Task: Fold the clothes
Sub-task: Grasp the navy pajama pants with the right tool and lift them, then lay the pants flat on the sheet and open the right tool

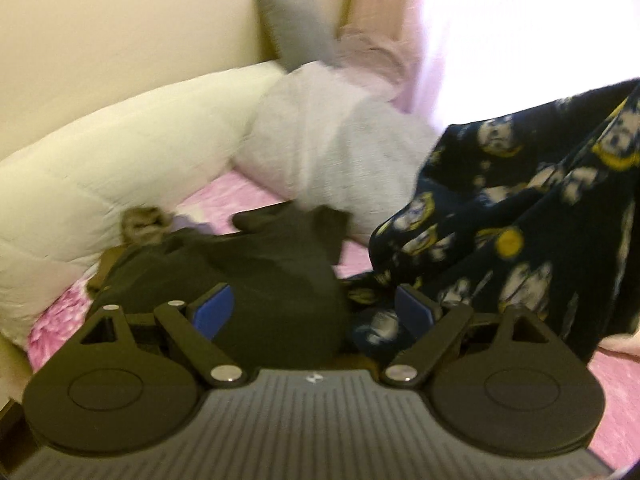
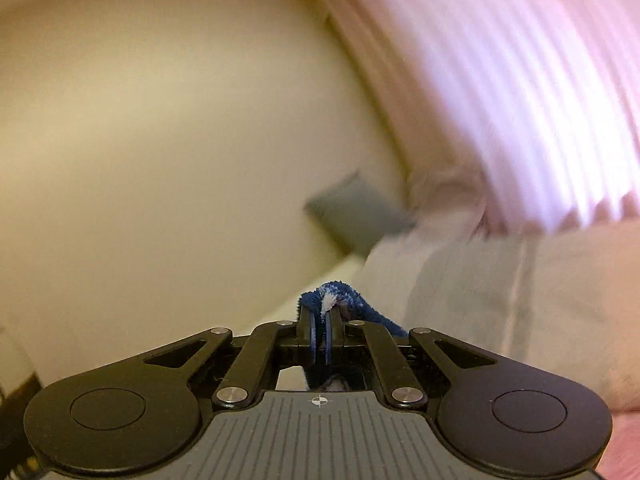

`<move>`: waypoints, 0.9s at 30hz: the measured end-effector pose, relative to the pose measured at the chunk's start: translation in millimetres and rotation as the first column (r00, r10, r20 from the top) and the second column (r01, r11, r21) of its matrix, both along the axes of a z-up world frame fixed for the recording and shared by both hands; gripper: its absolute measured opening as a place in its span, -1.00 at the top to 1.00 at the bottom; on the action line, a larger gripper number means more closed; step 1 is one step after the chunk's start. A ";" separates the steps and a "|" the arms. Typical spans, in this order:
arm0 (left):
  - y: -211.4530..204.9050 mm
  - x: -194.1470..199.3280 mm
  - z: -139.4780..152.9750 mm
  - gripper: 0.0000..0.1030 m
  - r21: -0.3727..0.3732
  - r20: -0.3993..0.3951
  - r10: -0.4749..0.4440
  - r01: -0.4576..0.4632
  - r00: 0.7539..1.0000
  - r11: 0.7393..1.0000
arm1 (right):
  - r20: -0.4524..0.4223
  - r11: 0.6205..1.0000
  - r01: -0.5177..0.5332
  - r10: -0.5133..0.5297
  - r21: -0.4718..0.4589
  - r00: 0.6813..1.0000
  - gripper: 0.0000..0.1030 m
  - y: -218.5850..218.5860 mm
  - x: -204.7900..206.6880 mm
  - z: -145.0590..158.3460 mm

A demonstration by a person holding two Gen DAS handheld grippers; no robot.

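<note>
1. Left wrist view: left gripper (image 1: 312, 312) gapes wide, holding nothing, over a dark shirt (image 1: 248, 268) heaped on the bed (image 1: 248, 196); the printed fleece (image 1: 520, 220) hangs at three o'clock, lifted to unfurl.
2. Right wrist view: right gripper (image 2: 321, 334) is clenched on the fleece's edge at twelve o'clock, raised toward the wall (image 2: 160, 120).

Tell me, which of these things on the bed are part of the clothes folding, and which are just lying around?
Part of the job:
- navy fleece garment with white-and-yellow print, pinched by right gripper
- dark olive garment
- open left gripper

Lying about:
- white pillow
- pale grey pillow
- grey cushion
- pink curtain
</note>
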State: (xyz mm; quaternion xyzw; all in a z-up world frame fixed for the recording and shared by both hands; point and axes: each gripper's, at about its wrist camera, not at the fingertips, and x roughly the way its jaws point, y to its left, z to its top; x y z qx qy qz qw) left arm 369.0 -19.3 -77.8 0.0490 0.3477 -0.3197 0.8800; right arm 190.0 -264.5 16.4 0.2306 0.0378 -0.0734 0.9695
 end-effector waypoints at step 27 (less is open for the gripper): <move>-148.2 -344.0 0.7 -0.68 0.009 -0.046 -0.460 0.461 0.887 0.887 | -0.325 0.904 0.401 -0.427 -0.147 0.844 -0.39 -111.7 -353.7 43.1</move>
